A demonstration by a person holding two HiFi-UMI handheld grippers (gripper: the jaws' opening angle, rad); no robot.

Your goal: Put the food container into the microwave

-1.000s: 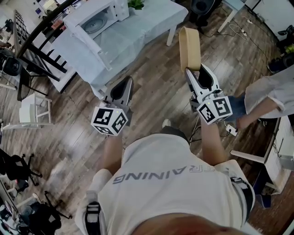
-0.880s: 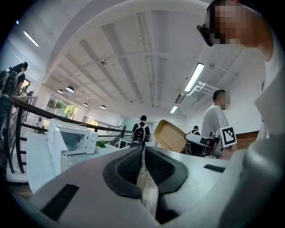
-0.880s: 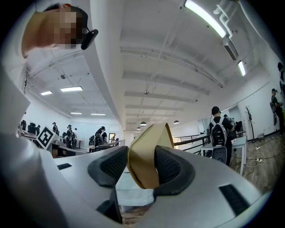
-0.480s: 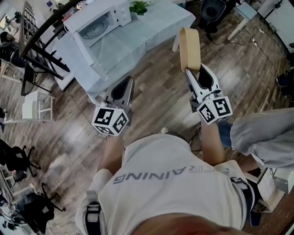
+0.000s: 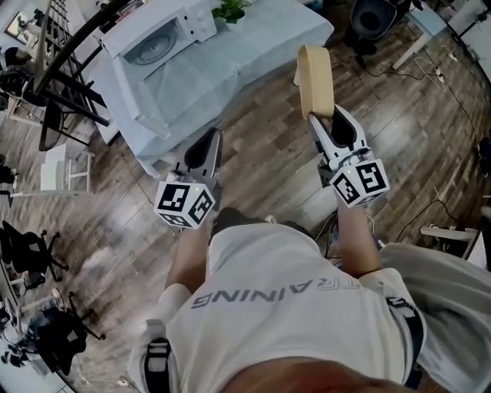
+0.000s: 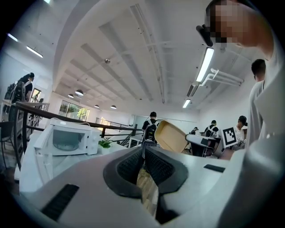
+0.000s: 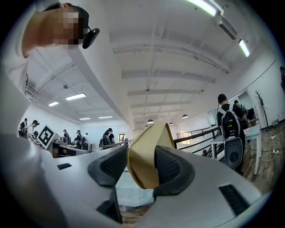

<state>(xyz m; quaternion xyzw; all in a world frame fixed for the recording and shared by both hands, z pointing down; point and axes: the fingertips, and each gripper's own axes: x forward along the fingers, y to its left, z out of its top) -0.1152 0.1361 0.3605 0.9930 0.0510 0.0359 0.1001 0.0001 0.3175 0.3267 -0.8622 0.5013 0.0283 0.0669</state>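
Note:
My right gripper (image 5: 321, 120) is shut on the rim of a tan food container (image 5: 314, 79), held on edge above the wooden floor; the right gripper view shows the container (image 7: 147, 156) pinched between the pads. The left gripper (image 5: 209, 146) is shut with nothing between its jaws, its pads (image 6: 132, 164) close together. A white microwave (image 5: 157, 36) stands on the light-clothed table (image 5: 222, 57) ahead to the left, its door (image 5: 138, 96) swung open toward me. In the left gripper view the microwave (image 6: 67, 139) shows at left and the container (image 6: 173, 136) at centre right.
A small potted plant (image 5: 230, 9) sits beside the microwave. A dark railing (image 5: 73, 46) runs past the table's left. A white stool (image 5: 57, 167) and black chairs (image 5: 27, 253) stand at left. Other people (image 6: 152, 129) stand in the distance. Cables lie on the floor at right.
The table and microwave have shifted slightly in the head view as I move. A person at the right has moved toward the lower right. Both grippers keep their pose.

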